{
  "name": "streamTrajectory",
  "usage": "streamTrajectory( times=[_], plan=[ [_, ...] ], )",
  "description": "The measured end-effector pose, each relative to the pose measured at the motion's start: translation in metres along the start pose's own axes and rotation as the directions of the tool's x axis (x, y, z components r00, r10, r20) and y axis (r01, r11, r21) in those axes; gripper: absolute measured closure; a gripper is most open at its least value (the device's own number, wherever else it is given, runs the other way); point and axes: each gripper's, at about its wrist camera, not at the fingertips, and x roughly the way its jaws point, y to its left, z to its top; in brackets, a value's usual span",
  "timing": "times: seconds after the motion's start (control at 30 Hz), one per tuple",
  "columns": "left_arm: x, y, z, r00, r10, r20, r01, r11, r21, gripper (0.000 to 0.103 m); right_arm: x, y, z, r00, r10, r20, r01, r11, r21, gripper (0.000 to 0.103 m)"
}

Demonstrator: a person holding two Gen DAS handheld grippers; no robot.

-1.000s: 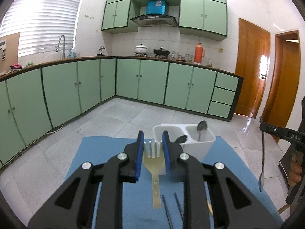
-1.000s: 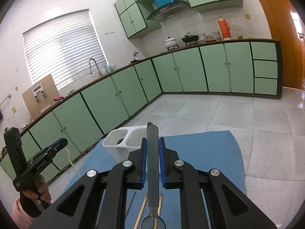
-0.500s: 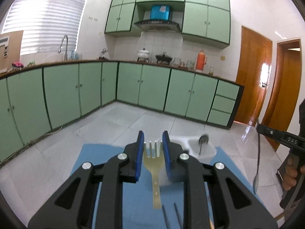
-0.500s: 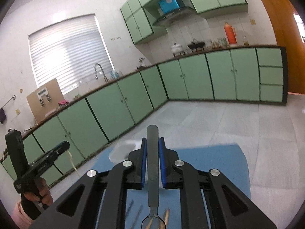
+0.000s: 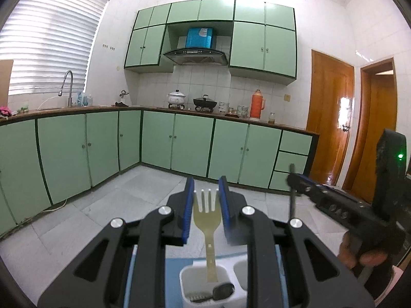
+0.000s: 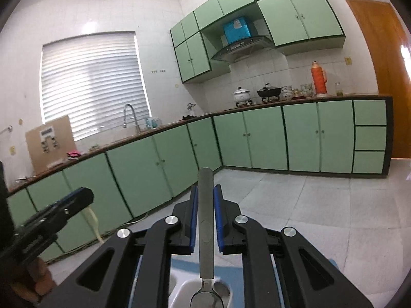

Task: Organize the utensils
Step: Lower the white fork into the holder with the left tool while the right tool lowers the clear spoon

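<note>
Left gripper clamps a fork, right gripper a spoon, above the white caddy; next, lower and release.

A pale gold fork looks like matt plastic; the grey metal spoon is brushed; the white plastic utensil holder is smooth.

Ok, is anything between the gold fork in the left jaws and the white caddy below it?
Nothing visible. The gold flat-handled fork hangs handle-down over the white two-compartment plastic caddy, its tip at the left compartment's mouth. A grey metal spoon already lies in that compartment, lower down.
</note>
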Motion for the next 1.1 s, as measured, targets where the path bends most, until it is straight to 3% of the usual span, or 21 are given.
streamTrajectory(
  times=[0.23,0.57,0.87,0.97,1.1],
  plan=[
    [0.043,0.005,-0.026,0.998,0.010,-0.059,-0.009,1.000,0.010,0.084,0.038,0.002,-0.029,1.000,-0.015,-0.022,0.015,1.000,-0.025,0.091],
    [0.057,0.015,-0.071,0.991,-0.005,-0.137,0.005,1.000,0.000,0.084,0.028,-0.004,-0.069,0.997,0.021,-0.074,-0.020,1.000,0.018,0.091],
    [0.049,0.022,-0.093,0.984,0.000,-0.177,-0.001,1.000,-0.003,0.083,0.013,-0.003,-0.091,0.993,0.017,-0.117,-0.015,1.000,0.022,0.090],
    [0.043,0.024,-0.095,0.984,0.004,-0.178,-0.005,1.000,-0.009,0.075,0.006,-0.003,-0.094,0.993,0.018,-0.120,-0.014,0.999,0.031,0.090],
    [0.031,0.025,-0.096,0.986,0.006,-0.168,-0.009,1.000,-0.014,0.061,-0.005,-0.005,-0.098,0.993,0.013,-0.118,-0.007,0.999,0.048,0.071]
  ],
)
